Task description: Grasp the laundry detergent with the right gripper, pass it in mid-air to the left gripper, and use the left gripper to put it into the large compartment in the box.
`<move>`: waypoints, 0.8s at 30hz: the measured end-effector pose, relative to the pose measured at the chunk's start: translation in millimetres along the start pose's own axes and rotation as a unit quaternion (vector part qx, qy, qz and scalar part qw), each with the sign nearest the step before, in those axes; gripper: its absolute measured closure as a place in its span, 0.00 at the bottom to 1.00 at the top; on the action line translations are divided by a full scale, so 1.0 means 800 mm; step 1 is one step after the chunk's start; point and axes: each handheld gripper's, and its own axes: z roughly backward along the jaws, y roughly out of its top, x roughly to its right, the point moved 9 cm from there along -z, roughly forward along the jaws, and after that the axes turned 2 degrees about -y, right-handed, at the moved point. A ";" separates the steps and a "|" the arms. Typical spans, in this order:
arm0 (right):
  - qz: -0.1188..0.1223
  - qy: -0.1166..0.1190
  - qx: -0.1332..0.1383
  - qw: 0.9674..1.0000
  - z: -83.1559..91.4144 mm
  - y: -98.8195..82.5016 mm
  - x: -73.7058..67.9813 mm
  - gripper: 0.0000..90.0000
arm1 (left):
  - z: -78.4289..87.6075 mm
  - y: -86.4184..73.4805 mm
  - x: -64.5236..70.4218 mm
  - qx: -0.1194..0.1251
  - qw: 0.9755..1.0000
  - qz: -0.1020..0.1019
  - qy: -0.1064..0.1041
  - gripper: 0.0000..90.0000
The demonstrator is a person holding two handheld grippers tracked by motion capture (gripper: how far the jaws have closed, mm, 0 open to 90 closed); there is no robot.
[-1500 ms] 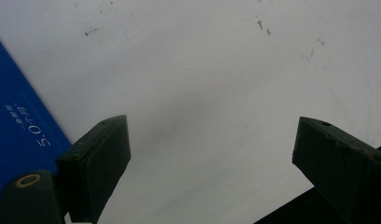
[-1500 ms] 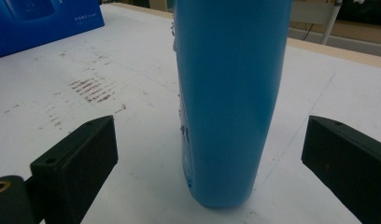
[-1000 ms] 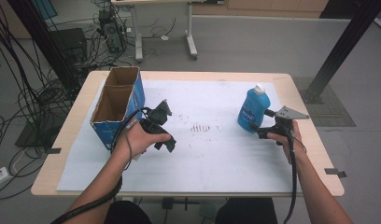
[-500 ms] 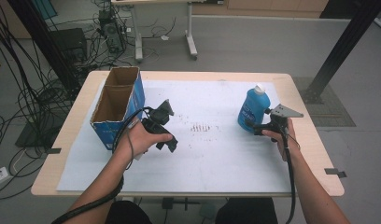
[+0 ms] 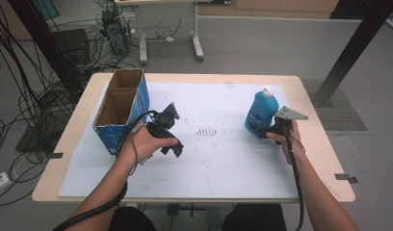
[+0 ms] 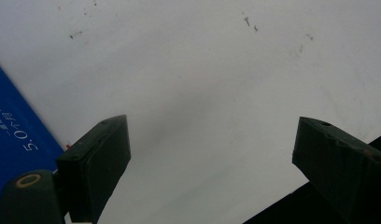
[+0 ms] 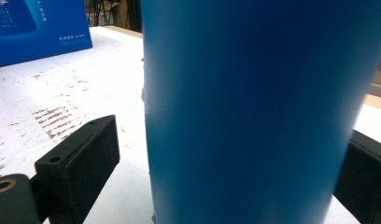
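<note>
A blue bottle (image 5: pixel 261 111) with a white cap stands upright on the right side of the white sheet (image 5: pixel 223 159) that covers the wooden table (image 5: pixel 324 159). The right gripper (image 5: pixel 262 131) is level with the lower part of the bottle and points left at it from the near right. In the right gripper view the bottle's blue body (image 7: pixel 258 112) rises between the two black jaws. The left jaw stands clearly apart from the bottle wall, with white sheet showing in the gap. The right jaw sits just beside or against the bottle, and contact there cannot be told. The jaws are spread and not clamped on the bottle.

The left gripper (image 5: pixel 177 147) rests in the person's left hand (image 5: pixel 146 144) on the left half of the table, just to the right of an open-topped blue cardboard box (image 5: pixel 120 113). In the left gripper view its jaws stand wide apart over bare white sheet, with nothing between them, and a corner of the blue box (image 6: pixel 16 135) shows at the left edge.

A patch of small reddish-brown marks (image 5: pixel 206 131) lies on the sheet between the two grippers, well apart from the bottle and the box.
</note>
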 end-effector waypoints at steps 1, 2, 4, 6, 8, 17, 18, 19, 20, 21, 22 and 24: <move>0.000 0.002 0.001 1.000 0.000 0.001 -0.001 0.05 | 0.000 0.000 0.000 0.000 1.000 0.001 -0.001 0.13; 0.000 0.002 0.000 1.000 -0.001 0.001 -0.001 0.05 | 0.000 0.000 0.000 0.000 1.000 0.000 0.001 0.13; 0.000 0.002 0.001 1.000 -0.001 0.001 -0.001 0.05 | 0.000 0.000 0.000 0.000 1.000 0.000 0.000 0.13; 0.000 0.001 0.002 1.000 -0.001 0.002 -0.002 0.05 | 0.000 0.000 -0.001 0.000 1.000 0.000 0.001 0.13; -0.001 0.003 0.002 1.000 -0.001 0.003 -0.002 0.05 | 0.000 0.000 -0.001 0.000 1.000 0.000 0.000 0.13; -0.004 0.001 0.005 1.000 0.001 0.005 -0.002 0.05 | 0.001 -0.001 0.002 -0.003 1.000 -0.003 0.001 0.13; -0.006 0.002 0.007 1.000 0.001 0.005 -0.002 0.05 | 0.001 -0.001 0.002 -0.003 1.000 -0.003 0.000 0.13; -0.007 0.002 0.007 1.000 0.001 0.005 -0.002 0.05 | 0.001 0.000 0.003 -0.002 1.000 -0.003 -0.001 0.14; -0.006 0.002 0.006 1.000 0.001 0.005 -0.002 0.05 | 0.001 0.000 0.003 -0.001 1.000 -0.003 -0.001 0.14; -0.007 0.002 0.006 1.000 0.001 0.005 -0.001 0.05 | 0.001 0.000 0.003 -0.002 1.000 -0.002 0.001 0.14; -0.010 0.002 0.007 1.000 0.002 0.004 -0.001 0.05 | 0.001 0.000 0.003 -0.002 1.000 -0.002 0.000 0.13; -0.010 0.002 0.006 1.000 0.002 0.004 -0.001 0.05 | 0.001 -0.001 0.003 -0.002 1.000 -0.002 0.000 0.13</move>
